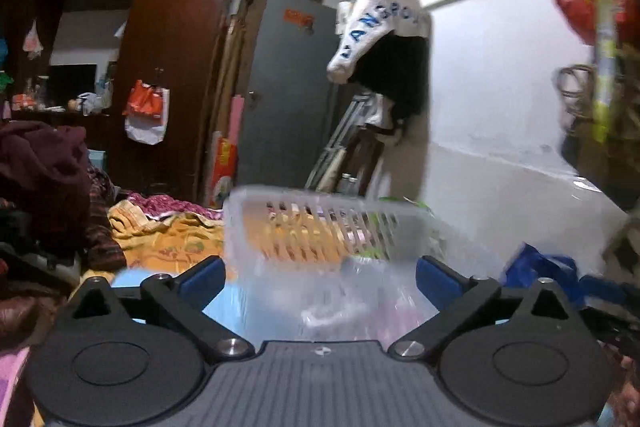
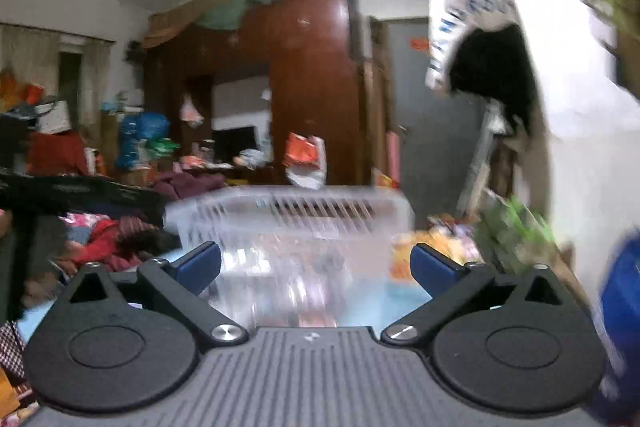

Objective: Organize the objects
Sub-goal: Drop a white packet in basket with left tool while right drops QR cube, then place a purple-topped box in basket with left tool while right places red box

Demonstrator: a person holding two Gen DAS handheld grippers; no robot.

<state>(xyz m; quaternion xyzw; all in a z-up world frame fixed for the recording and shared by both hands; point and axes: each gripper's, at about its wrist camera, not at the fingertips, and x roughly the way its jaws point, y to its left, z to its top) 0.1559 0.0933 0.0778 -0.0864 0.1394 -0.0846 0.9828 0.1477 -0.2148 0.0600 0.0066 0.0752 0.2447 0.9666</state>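
Right in front of both cameras sits the big clear plastic basket [image 1: 320, 227], with slots cut along its far wall. It rests on a light blue surface [image 1: 224, 311], and it is the biggest thing close by. Its long side runs left to right across both views, and its open top faces up.

From the left gripper [image 1: 318, 277] the basket lies straight ahead and a little to the right, very near. Its near wall fills the gap between the blue fingers [image 1: 202, 277], but the fingers do not press on it. The left jaws stand wide apart and hold nothing.

From the right gripper [image 2: 314, 265] the basket [image 2: 292, 219] also lies straight ahead, just past the tips. The picture is smeared, so I cannot tell if the fingertips [image 2: 434, 267] touch the wall. The right jaws stand wide apart too, with nothing in them.

I think both hands are about equally near the basket. The left one looks a bit closer.

Something clear and crinkly, maybe a plastic bag [image 1: 340, 307], lies inside the basket, but it is too blurry to be sure. A small blue thing [image 1: 540, 267] lies just to the right of the basket, nearer the right hand. I think it may be the next thing to go in.
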